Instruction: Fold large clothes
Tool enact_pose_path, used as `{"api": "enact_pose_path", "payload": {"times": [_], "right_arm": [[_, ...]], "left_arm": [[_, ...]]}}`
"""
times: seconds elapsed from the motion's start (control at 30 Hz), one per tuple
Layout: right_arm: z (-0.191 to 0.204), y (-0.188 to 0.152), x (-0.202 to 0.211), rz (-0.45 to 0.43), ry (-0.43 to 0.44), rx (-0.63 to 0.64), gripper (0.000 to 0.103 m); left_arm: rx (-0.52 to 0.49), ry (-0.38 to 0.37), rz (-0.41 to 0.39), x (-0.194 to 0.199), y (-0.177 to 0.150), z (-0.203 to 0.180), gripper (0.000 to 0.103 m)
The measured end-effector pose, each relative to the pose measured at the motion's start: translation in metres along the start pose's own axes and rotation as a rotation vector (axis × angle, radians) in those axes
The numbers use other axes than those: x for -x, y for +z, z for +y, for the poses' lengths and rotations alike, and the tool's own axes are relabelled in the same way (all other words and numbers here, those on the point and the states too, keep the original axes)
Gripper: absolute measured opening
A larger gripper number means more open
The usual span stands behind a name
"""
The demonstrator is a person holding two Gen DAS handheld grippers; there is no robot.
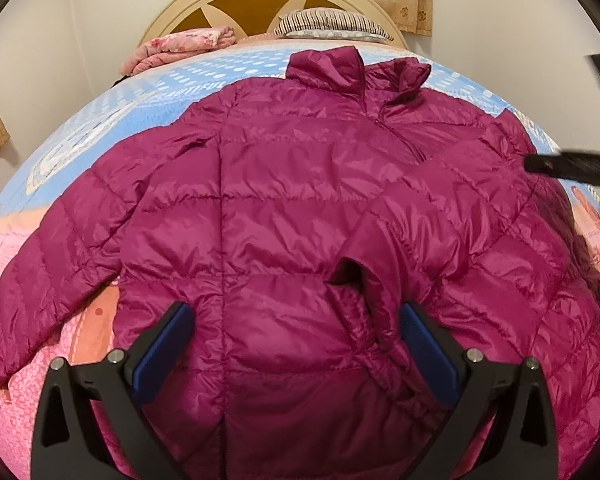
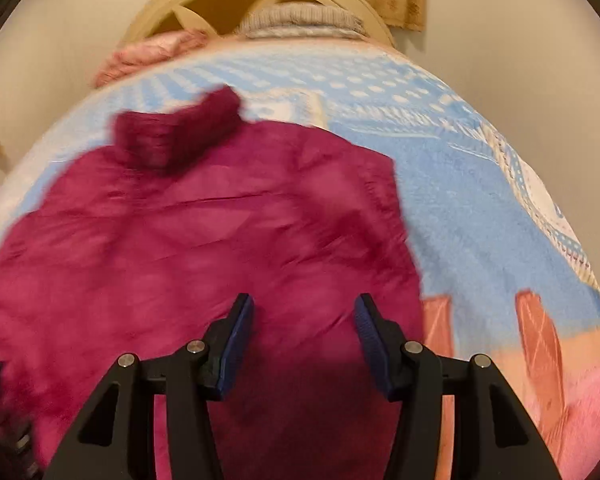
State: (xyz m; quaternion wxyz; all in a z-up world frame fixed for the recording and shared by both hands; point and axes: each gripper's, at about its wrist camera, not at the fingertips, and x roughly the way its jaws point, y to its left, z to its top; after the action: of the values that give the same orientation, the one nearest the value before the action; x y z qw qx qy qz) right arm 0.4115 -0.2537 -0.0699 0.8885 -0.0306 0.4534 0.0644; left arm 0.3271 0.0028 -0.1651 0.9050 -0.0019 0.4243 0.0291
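The magenta puffer jacket [image 1: 268, 208] lies front-up on the bed [image 1: 160, 92], one sleeve [image 1: 400, 240] already folded across the body, presumably to narrow it, while left claw [image 1: 296, 344] and right claw [image 2: 304, 336] hover wide and empty.

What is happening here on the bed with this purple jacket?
A person is folding a magenta puffer jacket spread on the bed, with a gripper in each hand. The sleeve on the right of the left wrist view already lies folded across the body; the other sleeve is spread out to the side. The left gripper and right gripper are both open above the jacket, holding nothing.
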Motion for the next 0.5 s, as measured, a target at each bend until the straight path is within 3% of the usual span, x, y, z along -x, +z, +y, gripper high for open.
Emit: {"api": "enact_pose_path", "payload": {"times": [0.17,0.37,0.5], "right_arm": [[0.041,-0.048,0.023,0.01,0.076,0.069,0.054],[0.056,-0.067,0.012,0.007,0.053,0.088,0.054],[0.062,-0.08,0.007,-0.025,0.023,0.107,0.056]], "left_arm": [[0.0,-0.001,0.001,0.0,0.0,0.0,0.103],[0.009,-0.011,0.009,-0.002,0.001,0.001,0.103],[0.035,-0.07,0.04,-0.007,0.002,0.008,0.103]]}}
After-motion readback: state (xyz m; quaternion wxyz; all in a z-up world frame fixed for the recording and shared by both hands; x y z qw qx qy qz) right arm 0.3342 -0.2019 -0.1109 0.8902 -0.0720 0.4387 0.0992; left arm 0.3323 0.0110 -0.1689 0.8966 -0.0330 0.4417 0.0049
